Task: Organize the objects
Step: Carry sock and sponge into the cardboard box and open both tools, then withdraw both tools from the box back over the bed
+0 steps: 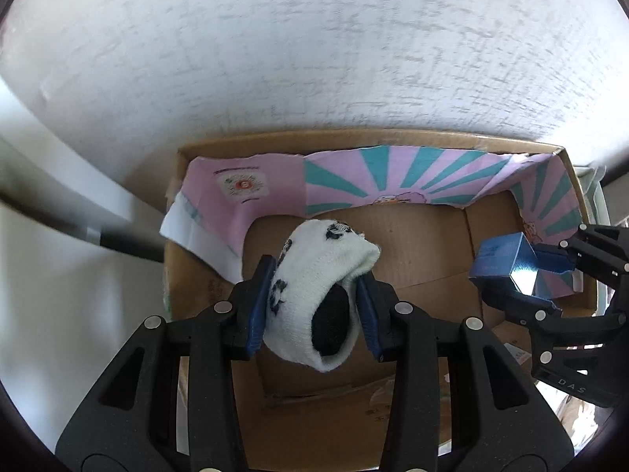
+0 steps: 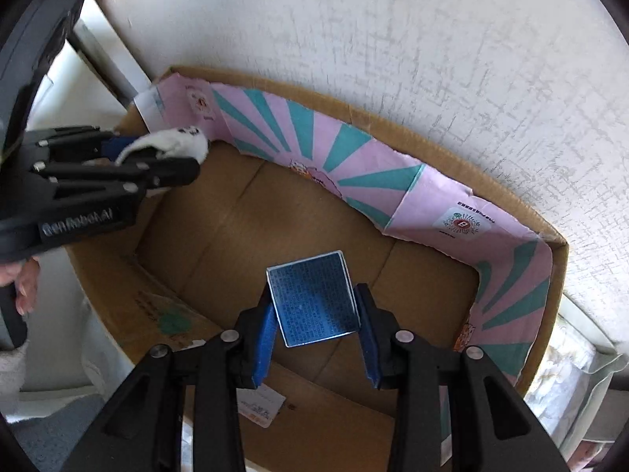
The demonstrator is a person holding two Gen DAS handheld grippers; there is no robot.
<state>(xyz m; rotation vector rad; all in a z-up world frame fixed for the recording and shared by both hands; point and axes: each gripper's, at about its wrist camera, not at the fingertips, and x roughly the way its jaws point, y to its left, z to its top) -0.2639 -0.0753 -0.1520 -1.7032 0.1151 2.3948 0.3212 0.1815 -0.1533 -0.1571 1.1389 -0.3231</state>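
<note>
My left gripper (image 1: 314, 303) is shut on a rolled white sock (image 1: 314, 275) with black spots, held above the left side of an open cardboard box (image 1: 416, 251). It also shows in the right wrist view (image 2: 157, 157) with the sock (image 2: 173, 139). My right gripper (image 2: 314, 326) is shut on a small shiny blue box (image 2: 312, 299), held over the box's right part (image 2: 220, 220). In the left wrist view the right gripper (image 1: 550, 279) and the blue box (image 1: 503, 261) sit at the right.
Pink and teal printed paper (image 1: 393, 177) lines the box's inner walls (image 2: 354, 157). A white textured wall (image 1: 314, 39) stands right behind the box. A white label (image 2: 261, 403) is on the near flap. A plastic bag (image 2: 570, 377) lies to the right.
</note>
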